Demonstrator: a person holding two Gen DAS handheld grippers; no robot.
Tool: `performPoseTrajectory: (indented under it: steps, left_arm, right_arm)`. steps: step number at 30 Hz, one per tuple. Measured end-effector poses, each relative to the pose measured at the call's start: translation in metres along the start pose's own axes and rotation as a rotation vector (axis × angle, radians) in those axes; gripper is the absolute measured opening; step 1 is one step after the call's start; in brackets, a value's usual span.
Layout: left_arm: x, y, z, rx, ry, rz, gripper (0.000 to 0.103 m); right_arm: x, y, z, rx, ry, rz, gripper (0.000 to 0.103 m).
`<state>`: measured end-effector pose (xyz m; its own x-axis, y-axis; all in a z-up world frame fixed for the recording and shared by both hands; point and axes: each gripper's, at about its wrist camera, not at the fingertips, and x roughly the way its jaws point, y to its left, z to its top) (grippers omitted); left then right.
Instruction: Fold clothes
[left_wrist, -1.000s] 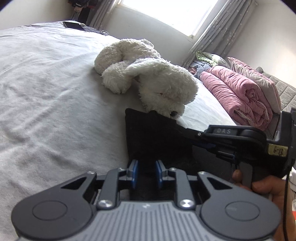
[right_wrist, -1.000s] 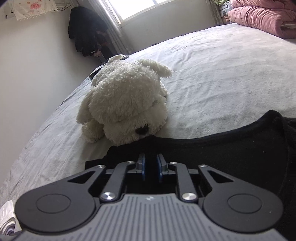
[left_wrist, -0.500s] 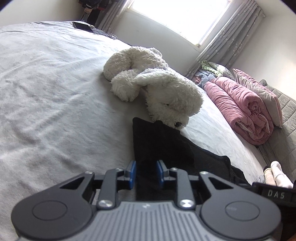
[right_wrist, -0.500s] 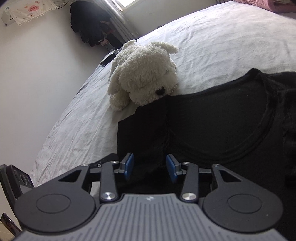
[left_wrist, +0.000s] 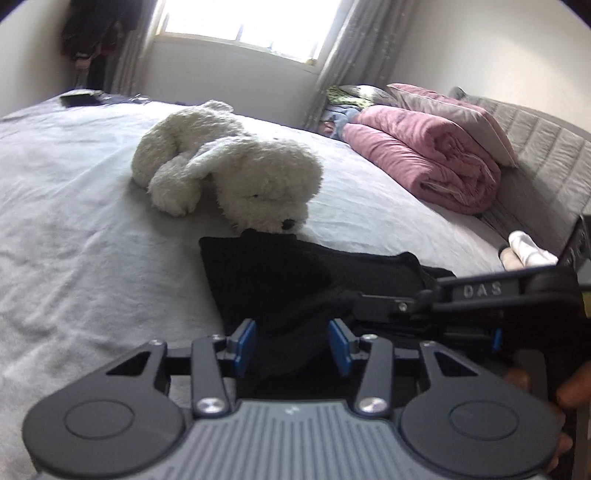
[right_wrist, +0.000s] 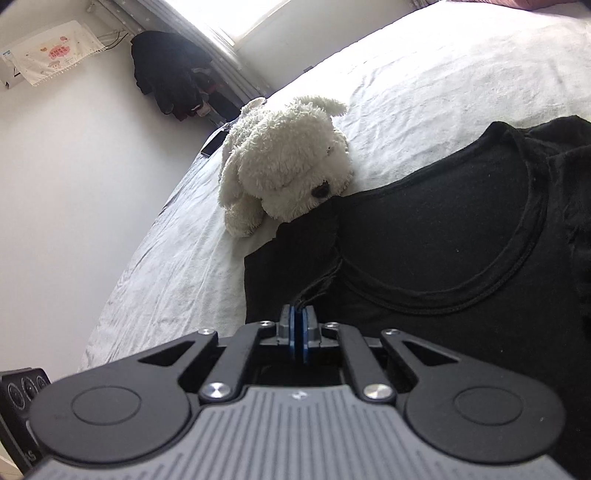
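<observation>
A black T-shirt (left_wrist: 280, 273) lies spread on the white bed sheet (left_wrist: 74, 221), its sleeve corner touching a white plush dog (left_wrist: 236, 173). My left gripper (left_wrist: 292, 345) hovers over the shirt's near edge. Its jaws are opening and black fabric lies loose between the blue pads (left_wrist: 245, 343). In the right wrist view the neckline of the T-shirt (right_wrist: 443, 240) curves to the right. My right gripper (right_wrist: 299, 328) is shut on a small pleat of shirt fabric near the sleeve seam. From the left wrist view the right gripper (left_wrist: 360, 297) reaches in from the right, pinching that cloth.
The plush dog (right_wrist: 288, 166) sits just beyond the shirt. A rolled pink quilt (left_wrist: 424, 158) and pillows lie at the bed's head on the right, with white socks (left_wrist: 524, 254) nearby. A phone (left_wrist: 79, 99) rests at the far corner. Dark clothes (right_wrist: 170, 74) hang by the window.
My right gripper's jaws, wide half a second ago, have closed on a pleat of the shirt. My left gripper's jaws have widened and it has rolled; the right gripper is back in its view.
</observation>
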<state>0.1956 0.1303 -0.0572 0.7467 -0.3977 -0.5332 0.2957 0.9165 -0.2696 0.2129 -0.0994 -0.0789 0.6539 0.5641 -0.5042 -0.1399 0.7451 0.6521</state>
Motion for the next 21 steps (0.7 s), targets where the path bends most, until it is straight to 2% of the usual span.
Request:
performPoseTrajectory:
  steps: [2,4,9,11,13,16,21]
  left_arm:
    - [0.003,-0.007,-0.003,0.054,0.021,-0.018,0.045]
    - [0.008,-0.015,-0.006,0.110,0.045,-0.005,0.045]
    - [0.019,-0.024,-0.011,0.180,0.082,0.063,0.043]
    - [0.021,-0.024,-0.012,0.188,0.085,0.087,0.034]
    - [0.021,-0.022,-0.012,0.189,0.090,0.110,0.019]
    - [0.017,-0.017,-0.010,0.170,0.093,0.115,0.005]
    - [0.011,-0.013,-0.010,0.163,0.087,0.115,0.003]
  right_arm:
    - [0.000,-0.003,0.000,0.017,-0.006,0.026,0.005]
    - [0.000,-0.006,-0.001,0.030,-0.009,0.048,0.005]
    - [0.000,-0.012,0.000,0.051,-0.009,0.069,0.006]
    - [0.001,-0.014,0.000,0.059,-0.007,0.077,0.006]
    - [0.002,-0.016,-0.001,0.062,-0.003,0.075,0.006]
    - [0.001,-0.017,-0.002,0.062,0.002,0.078,0.006]
    - [-0.003,-0.015,-0.002,0.051,0.012,0.092,0.006]
